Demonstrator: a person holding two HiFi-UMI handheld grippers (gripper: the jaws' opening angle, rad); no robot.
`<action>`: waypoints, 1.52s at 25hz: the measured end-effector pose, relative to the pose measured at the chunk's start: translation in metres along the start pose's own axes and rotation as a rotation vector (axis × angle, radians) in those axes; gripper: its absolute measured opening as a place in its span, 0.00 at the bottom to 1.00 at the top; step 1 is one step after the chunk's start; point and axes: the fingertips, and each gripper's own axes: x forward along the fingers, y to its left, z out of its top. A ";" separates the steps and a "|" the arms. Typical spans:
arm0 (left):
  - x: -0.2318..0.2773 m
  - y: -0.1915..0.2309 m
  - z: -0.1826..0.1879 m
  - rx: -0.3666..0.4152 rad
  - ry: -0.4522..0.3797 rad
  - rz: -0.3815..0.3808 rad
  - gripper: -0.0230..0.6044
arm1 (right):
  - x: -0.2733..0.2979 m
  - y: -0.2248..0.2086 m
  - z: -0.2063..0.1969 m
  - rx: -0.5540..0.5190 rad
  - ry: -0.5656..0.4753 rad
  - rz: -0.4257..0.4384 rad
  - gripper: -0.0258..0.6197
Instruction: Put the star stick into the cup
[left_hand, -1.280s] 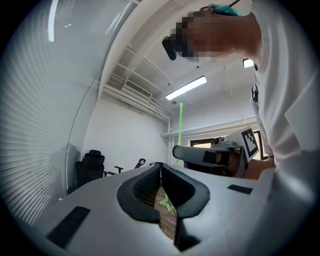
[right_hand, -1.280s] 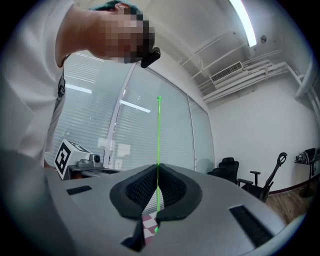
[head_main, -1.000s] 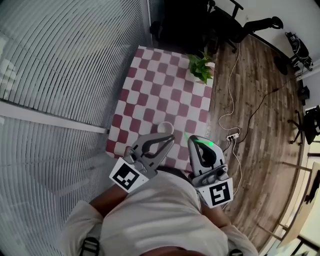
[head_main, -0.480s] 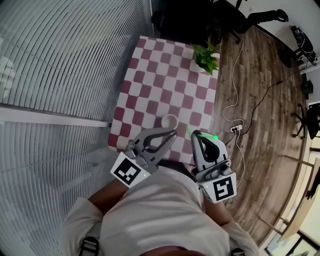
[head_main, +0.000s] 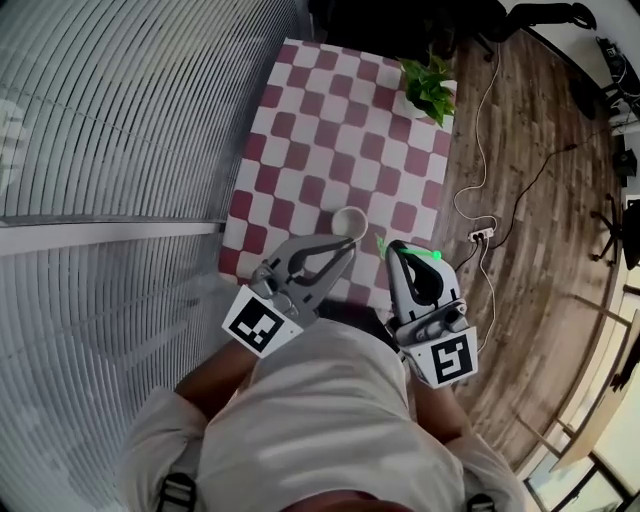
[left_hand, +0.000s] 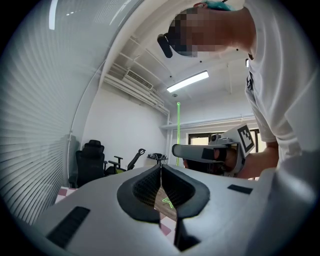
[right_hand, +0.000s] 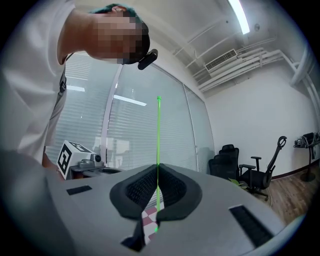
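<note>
Lowered since a second ago, both grippers, with the small round white cup (head_main: 349, 222) now showing whole just past the left tips rather than partly behind them. Nearest, the left gripper (left_hand: 161, 167), jaws together with nothing held. Beside it, the right gripper (head_main: 395, 252), jaws clamped on the thin bright-green star stick (right_hand: 158, 135), held upright and reaching well above the pads. Both at the near edge of the red-and-white checked counter (head_main: 300, 150). Just beyond the tips, the cup, upright on the checks and apart from the stick. At the far corner, a leafy green potted plant (head_main: 430, 88). Off to the right, a white power strip (head_main: 482, 236) on the brown wooden floor (head_main: 530, 200).
</note>
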 end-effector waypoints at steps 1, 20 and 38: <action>-0.001 0.003 -0.004 -0.007 0.004 0.004 0.09 | 0.002 0.000 -0.004 0.006 0.001 0.005 0.09; 0.003 0.042 -0.085 -0.064 0.060 0.031 0.09 | 0.029 -0.012 -0.099 0.054 0.076 0.013 0.09; 0.013 0.055 -0.162 -0.060 0.125 0.027 0.09 | 0.039 -0.020 -0.181 0.071 0.098 0.030 0.09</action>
